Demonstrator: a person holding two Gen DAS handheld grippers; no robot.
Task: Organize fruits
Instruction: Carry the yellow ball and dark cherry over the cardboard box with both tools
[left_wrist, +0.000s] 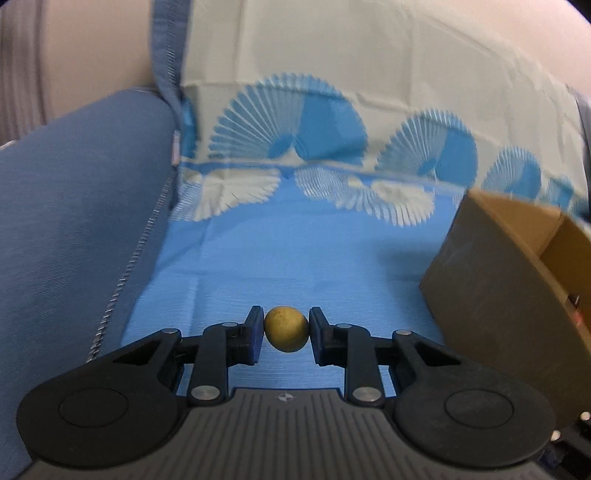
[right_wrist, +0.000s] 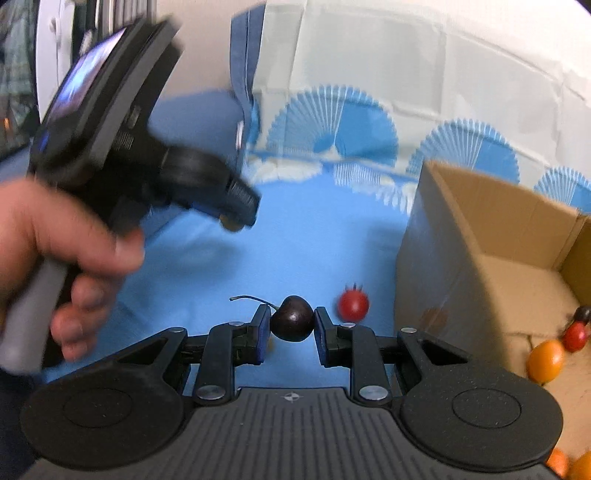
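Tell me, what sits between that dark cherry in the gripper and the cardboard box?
In the right wrist view, a small red fruit lies on the blue cloth between the cherry and box.

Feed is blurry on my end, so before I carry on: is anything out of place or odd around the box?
One red fruit lies loose on the blue cloth just outside the cardboard box, while other fruits already sit inside. Nothing looks spilled or damaged. Both tools grip cleanly: left on a yellow-green fruit, right on a dark cherry.

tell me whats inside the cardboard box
In the right wrist view the cardboard box holds an orange fruit, a small red one and something dark. Its near wall hides the rest of the floor.
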